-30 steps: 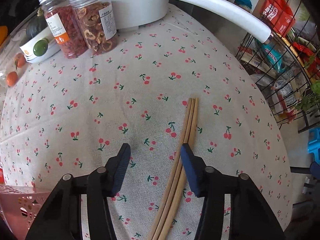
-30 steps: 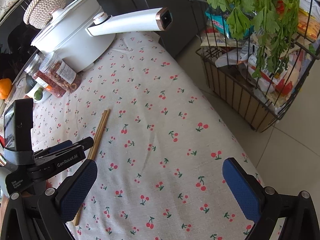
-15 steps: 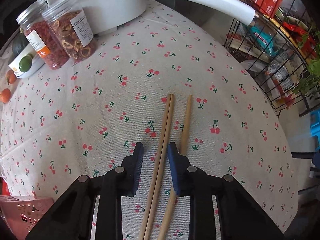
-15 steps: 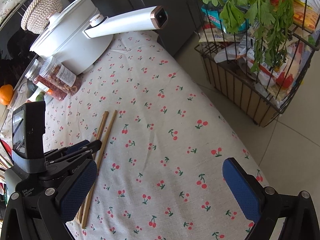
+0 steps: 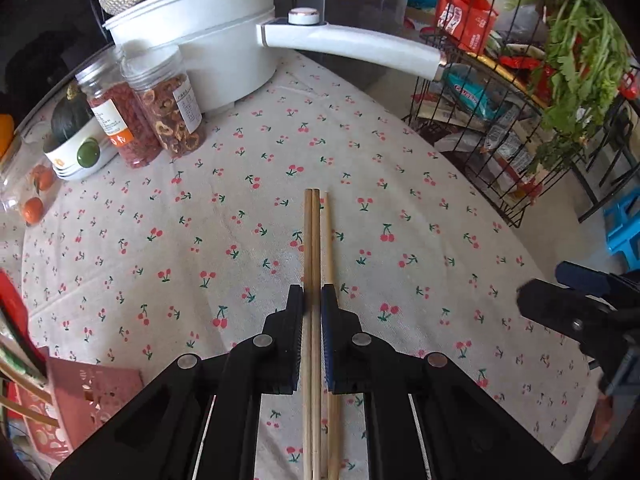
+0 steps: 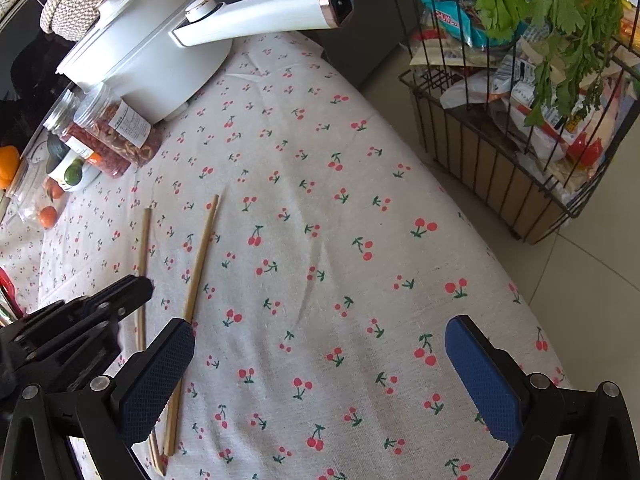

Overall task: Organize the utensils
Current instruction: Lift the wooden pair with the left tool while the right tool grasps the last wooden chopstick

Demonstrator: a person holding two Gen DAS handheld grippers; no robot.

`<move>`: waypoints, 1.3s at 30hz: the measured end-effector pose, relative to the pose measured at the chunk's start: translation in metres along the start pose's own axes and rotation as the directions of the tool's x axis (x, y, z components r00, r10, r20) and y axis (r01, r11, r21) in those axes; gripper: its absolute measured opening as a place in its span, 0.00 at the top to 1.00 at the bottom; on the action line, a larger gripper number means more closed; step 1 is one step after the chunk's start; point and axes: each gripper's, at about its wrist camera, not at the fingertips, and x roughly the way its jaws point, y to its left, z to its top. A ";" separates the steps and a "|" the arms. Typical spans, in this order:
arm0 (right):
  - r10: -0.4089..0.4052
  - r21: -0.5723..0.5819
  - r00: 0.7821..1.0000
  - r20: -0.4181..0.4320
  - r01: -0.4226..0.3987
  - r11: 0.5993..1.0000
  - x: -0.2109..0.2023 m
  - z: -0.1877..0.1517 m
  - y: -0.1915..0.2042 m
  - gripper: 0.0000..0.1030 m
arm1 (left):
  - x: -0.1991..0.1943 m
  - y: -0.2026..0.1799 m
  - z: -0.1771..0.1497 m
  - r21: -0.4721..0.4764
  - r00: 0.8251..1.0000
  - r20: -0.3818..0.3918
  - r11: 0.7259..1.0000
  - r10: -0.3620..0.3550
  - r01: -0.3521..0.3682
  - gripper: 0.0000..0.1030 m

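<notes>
My left hand-held gripper [image 5: 312,300] has just closed on two pale wooden chopsticks [image 5: 311,240], long axis straight ahead; a third chopstick [image 5: 328,240] lies beside on the desk [image 5: 420,208]; my right hand-held gripper [image 6: 320,364] is open.

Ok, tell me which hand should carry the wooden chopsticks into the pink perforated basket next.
Left. Its tool has just closed on two wooden chopsticks, and the pink perforated basket sits right beside it. The right tool is open and empty; a third chopstick lies loose on the cloth.
</notes>
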 end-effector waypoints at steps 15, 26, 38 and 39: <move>-0.033 -0.146 0.998 -0.044 0.026 0.989 0.040 -0.016 0.063 0.00 | -0.139 0.064 -0.098 -0.063 0.974 0.203 0.992 -0.096 0.111 0.91; -0.172 -0.252 0.981 -0.086 0.146 0.957 0.118 -0.009 0.117 0.00 | -0.161 0.112 -0.124 -0.117 0.959 0.253 0.980 -0.128 0.161 0.91; -0.232 -0.316 0.970 -0.066 0.200 0.927 0.131 -0.010 0.130 0.00 | -0.171 0.145 -0.136 -0.155 0.953 0.269 0.970 -0.139 0.185 0.91; -0.231 -0.319 0.971 -0.064 0.200 0.927 0.131 -0.009 0.129 0.00 | -0.171 0.147 -0.138 -0.158 0.953 0.270 0.970 -0.136 0.183 0.91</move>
